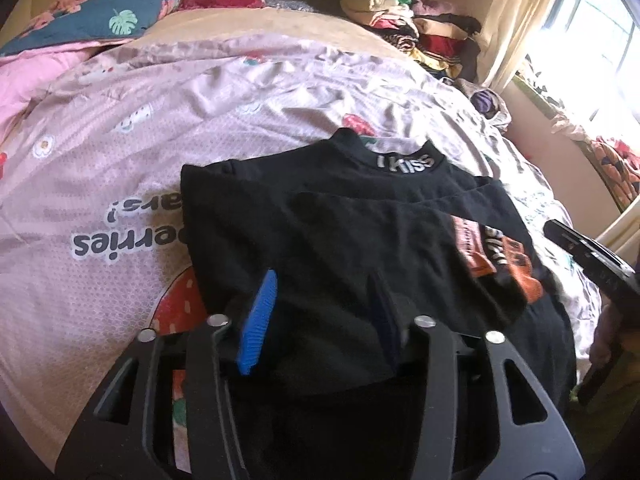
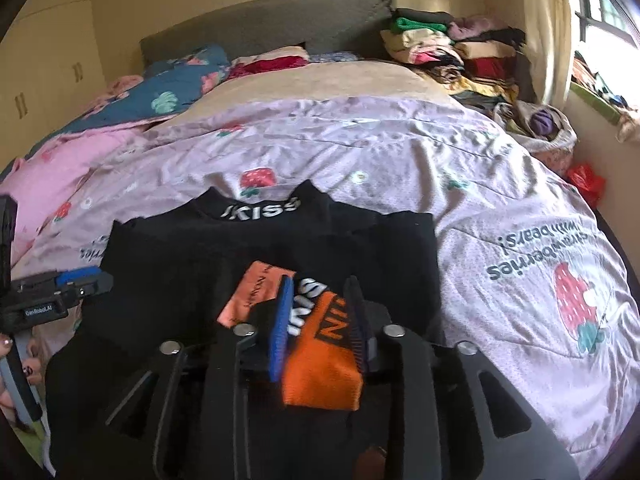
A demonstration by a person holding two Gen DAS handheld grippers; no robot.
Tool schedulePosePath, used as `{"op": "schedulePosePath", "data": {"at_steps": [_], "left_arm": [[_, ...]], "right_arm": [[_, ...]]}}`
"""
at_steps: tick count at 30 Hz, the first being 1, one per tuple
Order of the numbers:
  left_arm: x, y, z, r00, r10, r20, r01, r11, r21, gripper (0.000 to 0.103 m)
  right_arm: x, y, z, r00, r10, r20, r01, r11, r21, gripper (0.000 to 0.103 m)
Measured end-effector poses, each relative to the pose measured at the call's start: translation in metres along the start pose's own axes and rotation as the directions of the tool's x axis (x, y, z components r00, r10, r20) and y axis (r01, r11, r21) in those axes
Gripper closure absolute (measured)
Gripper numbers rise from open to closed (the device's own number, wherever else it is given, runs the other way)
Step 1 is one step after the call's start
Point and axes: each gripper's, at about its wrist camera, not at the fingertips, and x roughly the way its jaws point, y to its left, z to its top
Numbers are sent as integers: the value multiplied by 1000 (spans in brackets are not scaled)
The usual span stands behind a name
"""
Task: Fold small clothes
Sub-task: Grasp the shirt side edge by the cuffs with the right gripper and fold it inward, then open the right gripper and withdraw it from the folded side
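Clothes are getting folded on a bed with a pale pink cover printed with strawberries (image 2: pixel 500 184). One small black top with a high neck and an orange picture on the front (image 1: pixel 340 216) is lying flat on the bed cover, its neck pointing toward the pillows and its near half already turned up over itself.

Blue-padded fingers of the left gripper (image 1: pixel 324 300) are standing apart over the near black edge, and cloth is lying between them without being squeezed. Fingers of the right gripper (image 2: pixel 320 320) are also standing a little apart, with the orange part of the fold sitting loose between them, so neither gripper is pinching anything.

Trouble could come from the soft, bumpy bed cover. If the fingers are dragging as they pull away, the pads may be catching the cloth and pulling the fold open again. The fold is also looking a bit crooked on the right side, so the next fold may be coming out uneven.
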Motion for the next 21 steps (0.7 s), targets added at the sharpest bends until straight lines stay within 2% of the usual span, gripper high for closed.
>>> {"op": "schedulePosePath", "data": {"at_steps": [2, 4, 8, 11, 13, 21], "left_arm": [[-2, -7, -2, 1000, -27, -11, 27, 1000, 12, 57], [-2, -12, -4, 999, -40, -20, 40, 999, 31, 56], [2, -20, -8, 999, -28, -35, 30, 998, 56, 46], [4, -18, -12, 999, -24, -48, 26, 999, 41, 36], [6, -16, -14, 998, -18, -56, 20, 999, 38, 33], [15, -13, -25, 996, 14, -88, -9, 998, 57, 33]], "right_arm": [[0, 5, -2, 1000, 17, -7, -18, 1000, -10, 70], [0, 10, -4, 999, 50, -18, -51, 999, -10, 58], [-1, 19, -8, 997, 69, -27, -70, 997, -28, 58], [-1, 25, -9, 996, 80, -29, -81, 996, -44, 53], [1, 28, -10, 996, 83, -36, -85, 995, -54, 52], [16, 46, -15, 991, 98, -88, -107, 989, -100, 48]]}}
